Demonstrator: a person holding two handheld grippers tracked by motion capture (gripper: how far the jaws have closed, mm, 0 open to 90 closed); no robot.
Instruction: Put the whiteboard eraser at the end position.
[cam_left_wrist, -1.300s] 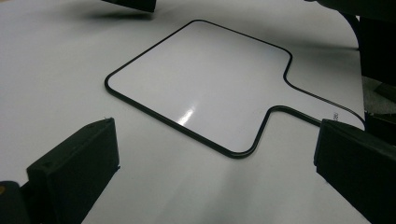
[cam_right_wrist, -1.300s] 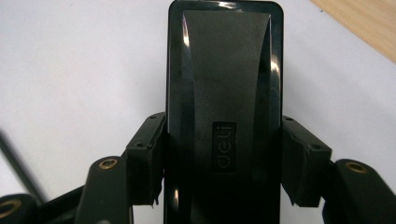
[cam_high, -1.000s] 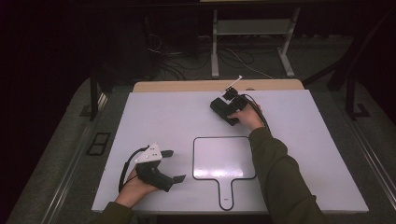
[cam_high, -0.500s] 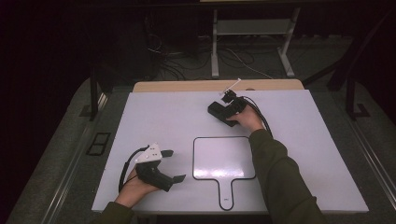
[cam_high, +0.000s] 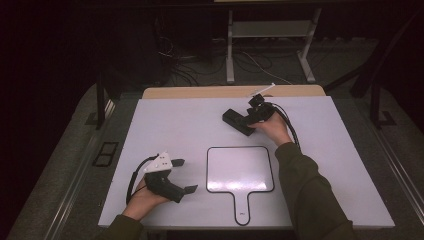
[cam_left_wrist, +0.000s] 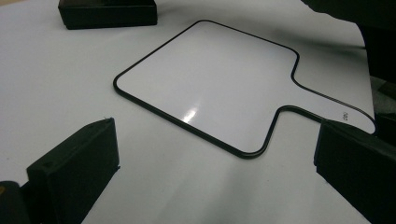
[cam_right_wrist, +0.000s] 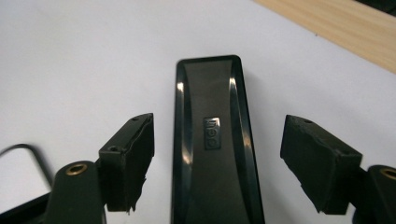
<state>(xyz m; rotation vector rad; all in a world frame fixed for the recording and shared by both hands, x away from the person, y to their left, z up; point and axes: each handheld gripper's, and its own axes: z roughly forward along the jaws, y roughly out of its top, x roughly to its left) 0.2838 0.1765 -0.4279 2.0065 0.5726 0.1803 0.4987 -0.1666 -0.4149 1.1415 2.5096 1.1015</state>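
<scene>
1. Now the right gripper (cam_right_wrist: 217, 154) has just been opening; its jaws stand apart on either side of the black eraser (cam_right_wrist: 212, 140), not pressing it.
2. Eraser lies beyond the whiteboard paddle (cam_high: 240, 170), near its far right corner.
3. Left gripper (cam_high: 182, 175), jaws apart and empty, rests left of the paddle.

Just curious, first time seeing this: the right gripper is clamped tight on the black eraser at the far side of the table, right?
Not clamped. In the right gripper view the right gripper has just been opening; its jaws stand clear of the black eraser, which lies between them at the table's far side.
</scene>
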